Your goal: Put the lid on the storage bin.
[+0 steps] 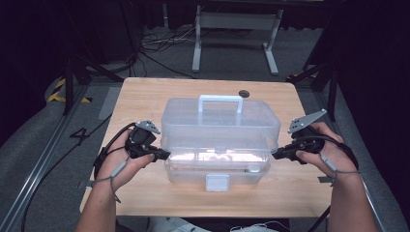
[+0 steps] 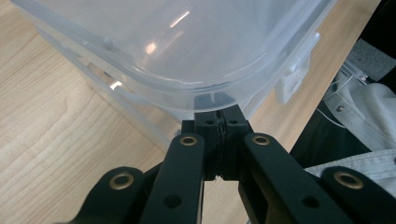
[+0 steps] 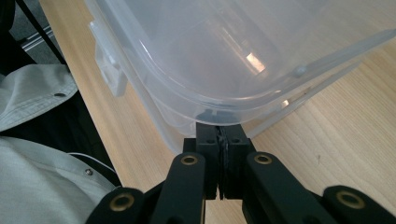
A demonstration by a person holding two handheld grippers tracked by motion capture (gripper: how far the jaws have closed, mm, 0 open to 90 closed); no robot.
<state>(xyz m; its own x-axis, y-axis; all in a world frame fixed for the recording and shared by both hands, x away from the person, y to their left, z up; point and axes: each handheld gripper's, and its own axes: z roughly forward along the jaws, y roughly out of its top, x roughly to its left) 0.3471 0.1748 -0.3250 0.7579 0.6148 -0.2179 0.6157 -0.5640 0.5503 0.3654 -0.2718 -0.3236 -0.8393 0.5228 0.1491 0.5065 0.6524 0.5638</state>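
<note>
The box (image 1: 220, 140), clear plastic with a handle (image 1: 220, 102) on top, sits mid-table (image 1: 145, 96), its front latch (image 1: 217, 182) near the table's front edge. The 2 grippers, left (image 1: 164, 155) and right (image 1: 276, 154), press closed tips against the box's 2 end rims, gripping nothing. Bare wood borders the box all round.

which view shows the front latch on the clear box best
The high view: the latch faces the camera squarely at the middle of the clear box's front edge. The left gripper view catches it side-on at the right. The right gripper view shows it side-on at the left, partly cut by the lid rim.
</note>
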